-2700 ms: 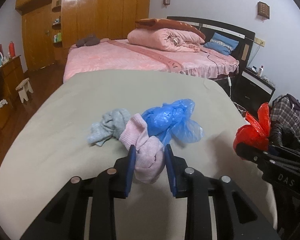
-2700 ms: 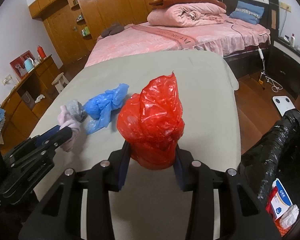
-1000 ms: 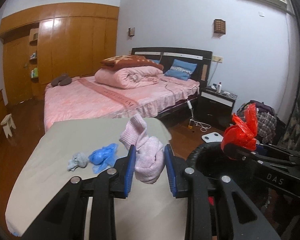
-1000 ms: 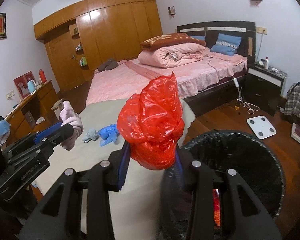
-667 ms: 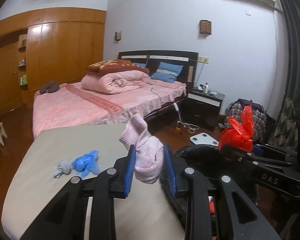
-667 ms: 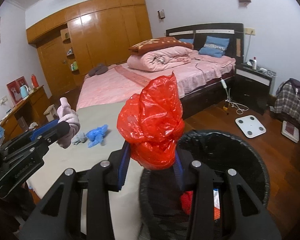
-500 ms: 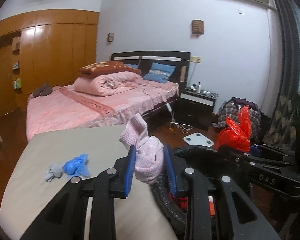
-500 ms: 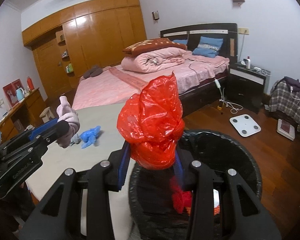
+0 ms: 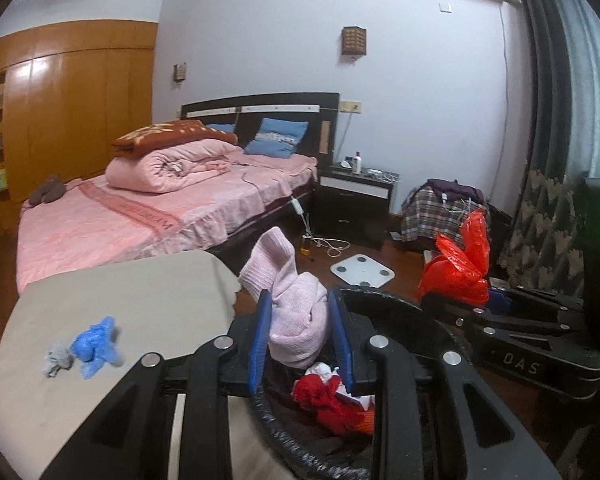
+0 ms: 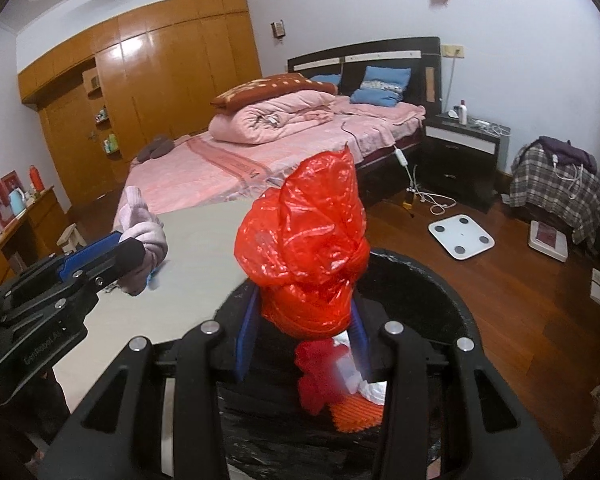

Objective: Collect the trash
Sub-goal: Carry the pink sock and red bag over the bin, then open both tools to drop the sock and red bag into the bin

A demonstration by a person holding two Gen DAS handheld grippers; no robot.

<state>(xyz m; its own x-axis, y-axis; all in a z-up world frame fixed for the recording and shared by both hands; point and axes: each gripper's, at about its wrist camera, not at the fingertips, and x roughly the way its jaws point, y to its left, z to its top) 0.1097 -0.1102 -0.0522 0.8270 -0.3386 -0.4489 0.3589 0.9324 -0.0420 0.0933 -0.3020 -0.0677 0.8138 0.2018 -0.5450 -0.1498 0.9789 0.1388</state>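
Grippers: we count two, both black-framed with blue finger pads.
Left gripper (image 9: 300, 336): we see it clamped on one pink sock (image 9: 296, 312), a soft ribbed knit bunched between the pads, its cuff sticking up to the left.
Right gripper (image 10: 300, 336): we see it clamped on one red plastic bag (image 10: 306, 248), thin, glossy and crumpled into a peaked bundle.
Position of the held things: we see both above the mouth of the trash bin (image 10: 456, 304), the sock near its rim on the tabletop side, the bag over the opening.
Trash bin: one, round, lined with a wrinkled black plastic liner; inside we make out red crumpled material (image 10: 316, 376), something orange and ribbed, and white scraps.
Tabletop (image 9: 140, 288): one, covered in plain beige cloth, its near right edge just beside the bin.
Left on the tabletop: we count two things, near the left edge and touching each other: one crumpled blue plastic bag (image 9: 96, 346) and one small grey sock (image 9: 56, 362), fuzzy and balled up.
Room: one bed (image 9: 140, 216) with a pink spread and a rolled pink quilt, one white scale (image 9: 362, 272) on the wooden floor.
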